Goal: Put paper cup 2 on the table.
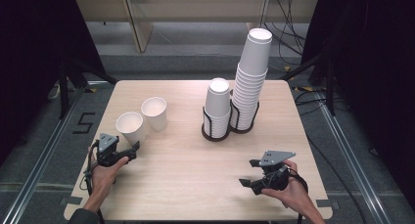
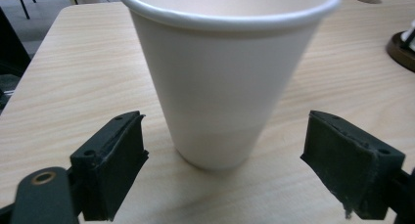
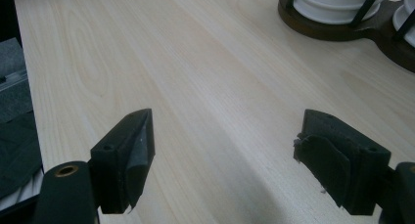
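A white paper cup [image 1: 129, 126] stands upright near the table's left edge, with a second white cup [image 1: 154, 112] just behind it to the right. My left gripper [image 1: 134, 151] sits right in front of the near cup. In the left gripper view this cup [image 2: 220, 82] rises close ahead, its base between the two black jaws of the left gripper [image 2: 225, 117]; the pads stand apart from its wall on both sides. My right gripper [image 1: 247, 172] rests low at the front right, open, and the right gripper [image 3: 227, 115] has only bare wood between its jaws.
Two stacks of white cups stand in dark wire holders at the table's back right: a short stack [image 1: 217, 106] and a tall leaning stack [image 1: 252, 72]. The holders' dark base [image 3: 337, 31] lies ahead of the right gripper. The light wooden table [image 1: 186, 160] ends close behind both hands.
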Demonstrator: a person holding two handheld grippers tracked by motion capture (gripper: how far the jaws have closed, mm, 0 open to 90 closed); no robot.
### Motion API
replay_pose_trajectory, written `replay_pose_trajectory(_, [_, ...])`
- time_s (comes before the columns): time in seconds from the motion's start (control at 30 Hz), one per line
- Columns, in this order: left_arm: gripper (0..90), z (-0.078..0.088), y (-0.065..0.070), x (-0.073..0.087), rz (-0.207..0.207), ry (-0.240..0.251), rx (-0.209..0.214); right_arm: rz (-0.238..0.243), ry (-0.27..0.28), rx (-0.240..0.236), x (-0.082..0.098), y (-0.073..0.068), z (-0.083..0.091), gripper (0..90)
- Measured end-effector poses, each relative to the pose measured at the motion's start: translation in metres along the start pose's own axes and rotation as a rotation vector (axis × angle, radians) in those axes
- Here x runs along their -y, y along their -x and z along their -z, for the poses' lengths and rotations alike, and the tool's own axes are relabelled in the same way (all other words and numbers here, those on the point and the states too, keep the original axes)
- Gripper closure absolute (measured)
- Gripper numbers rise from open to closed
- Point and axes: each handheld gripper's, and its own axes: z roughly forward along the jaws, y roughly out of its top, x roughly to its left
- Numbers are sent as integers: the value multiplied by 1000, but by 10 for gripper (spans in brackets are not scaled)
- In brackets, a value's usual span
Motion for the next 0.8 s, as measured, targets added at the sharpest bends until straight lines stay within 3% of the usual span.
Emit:
replay_pose_trajectory(0.3, [144, 25, 22, 4, 13, 6, 35, -24, 3, 5, 2, 1, 2, 223])
replay_pose_trajectory(0.47, [144, 35, 36, 6, 34, 23, 87, -40, 7, 17, 3, 3, 3, 219])
replay_pose_trajectory(0.53, [144, 38, 42, 6, 29, 29, 107, -57, 7, 14, 3, 1, 4, 217])
replay_pose_trajectory(0.8, [145, 51, 71, 8, -6, 31, 171, -41, 11, 8, 6, 2, 3, 213])
